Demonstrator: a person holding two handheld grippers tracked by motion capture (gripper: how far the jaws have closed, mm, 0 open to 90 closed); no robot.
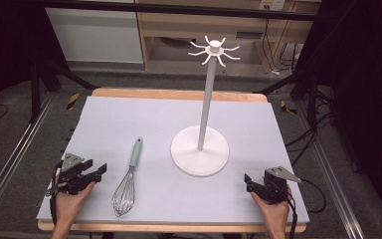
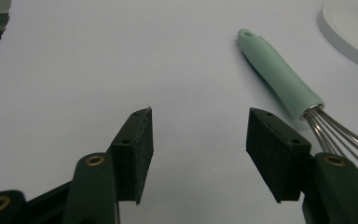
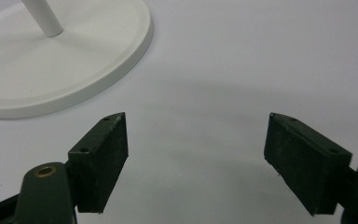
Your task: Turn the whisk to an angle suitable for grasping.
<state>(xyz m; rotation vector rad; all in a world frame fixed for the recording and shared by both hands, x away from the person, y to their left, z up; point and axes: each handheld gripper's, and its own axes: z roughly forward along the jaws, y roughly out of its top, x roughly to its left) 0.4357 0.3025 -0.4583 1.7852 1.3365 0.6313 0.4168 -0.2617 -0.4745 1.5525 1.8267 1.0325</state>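
With both jaws spread and empty, the left hand-held gripper point(image 1: 97, 172) is nearing the whisk point(image 1: 128, 180), probably needing to pinch its mint handle point(image 2: 279, 77) next, while the right hand-held gripper point(image 1: 248, 183) is waiting spread.

Whisk point(image 2: 279, 77): in my left gripper view the wires run off the right edge, partly behind my right-hand jaw; the loop end is cut off.
Stand point(image 3: 65, 60): in my right gripper view the pole is cut by the top edge and the base by the left; in my left gripper view just a corner of its base shows.
Forearms: cut off at the high view's bottom edge.
Hooks point(image 1: 214, 50): too small to count surely.
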